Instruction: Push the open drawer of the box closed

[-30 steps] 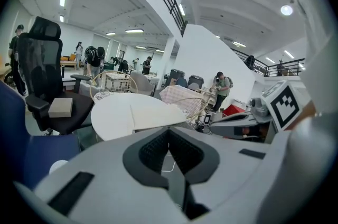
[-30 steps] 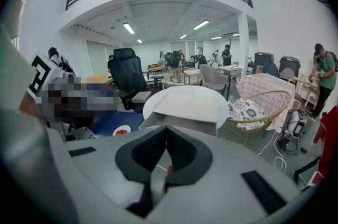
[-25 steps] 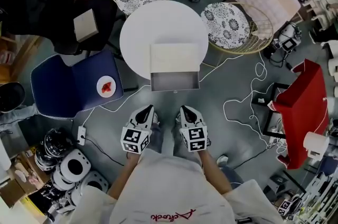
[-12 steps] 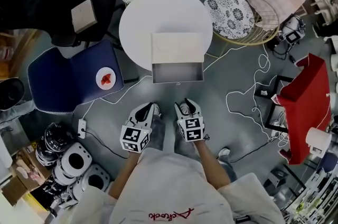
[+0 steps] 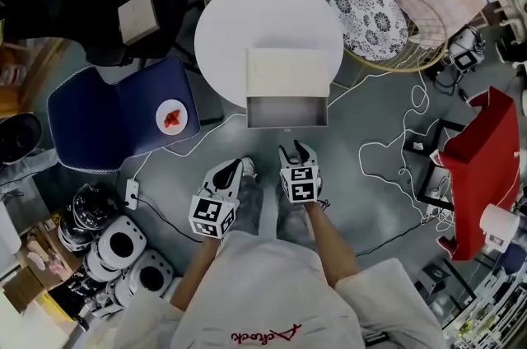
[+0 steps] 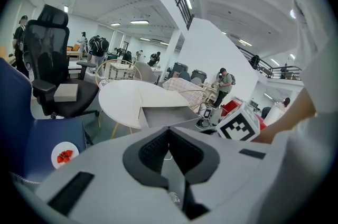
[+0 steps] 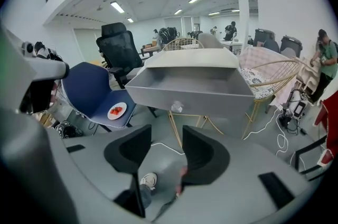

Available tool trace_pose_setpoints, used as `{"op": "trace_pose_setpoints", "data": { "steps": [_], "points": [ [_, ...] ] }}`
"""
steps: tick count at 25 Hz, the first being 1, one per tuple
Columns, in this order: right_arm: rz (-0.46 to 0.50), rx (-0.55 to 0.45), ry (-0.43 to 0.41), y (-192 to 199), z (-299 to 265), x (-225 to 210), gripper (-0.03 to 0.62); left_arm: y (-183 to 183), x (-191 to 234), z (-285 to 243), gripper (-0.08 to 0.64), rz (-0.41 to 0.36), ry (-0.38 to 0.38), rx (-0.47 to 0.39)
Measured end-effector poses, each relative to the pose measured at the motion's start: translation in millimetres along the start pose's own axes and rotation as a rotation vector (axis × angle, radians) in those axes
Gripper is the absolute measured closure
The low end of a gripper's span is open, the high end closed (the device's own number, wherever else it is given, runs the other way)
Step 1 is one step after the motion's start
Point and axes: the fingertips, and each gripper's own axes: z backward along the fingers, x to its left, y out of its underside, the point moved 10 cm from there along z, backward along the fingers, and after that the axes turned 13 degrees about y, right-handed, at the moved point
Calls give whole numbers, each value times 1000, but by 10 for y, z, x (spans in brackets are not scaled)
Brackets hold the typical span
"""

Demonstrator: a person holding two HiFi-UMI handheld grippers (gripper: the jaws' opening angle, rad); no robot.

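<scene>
A cream box (image 5: 286, 72) sits on the round white table (image 5: 239, 18), its grey drawer (image 5: 286, 112) pulled out over the table's near edge. In the right gripper view the drawer (image 7: 190, 92) and its small knob (image 7: 176, 106) lie straight ahead, a short way off. My right gripper (image 5: 298, 148) is open and empty, just short of the drawer front, its jaws (image 7: 166, 136) standing apart. My left gripper (image 5: 237, 167) hangs lower and to the left, shut (image 6: 169, 130) on nothing. The left gripper view has the box (image 6: 158, 99) further off.
A blue chair (image 5: 115, 121) with a plate of strawberries (image 5: 170, 118) stands left of the table. Two wire chairs with patterned cushions (image 5: 368, 20) flank the table's far side. White cables (image 5: 395, 150) trail on the floor at right, near a red stand (image 5: 482, 158). Round devices (image 5: 115, 248) pile at lower left.
My right gripper has opened its jaws and moved forward toward the drawer front. The left gripper has stayed shut in about the same place.
</scene>
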Motion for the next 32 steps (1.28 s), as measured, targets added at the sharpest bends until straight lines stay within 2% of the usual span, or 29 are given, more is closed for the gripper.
{"op": "trace_pose_setpoints", "data": {
  "steps": [5, 11, 13, 14, 32],
  "points": [
    [-10, 14, 19, -90, -177, 7, 430, 25, -4, 52, 548, 2, -3, 12],
    [-4, 24, 38, -212, -328, -3, 441, 52, 10, 115, 548, 6, -12, 19],
    [0, 23, 59, -242, -350, -5, 511, 67, 27, 138, 548, 9, -16, 23],
    [2, 24, 64, -249, -354, -1, 515, 77, 34, 147, 548, 11, -18, 24],
    [11, 40, 79, -309, -350, 1, 518, 102, 27, 160, 548, 25, -25, 19]
  ]
}}
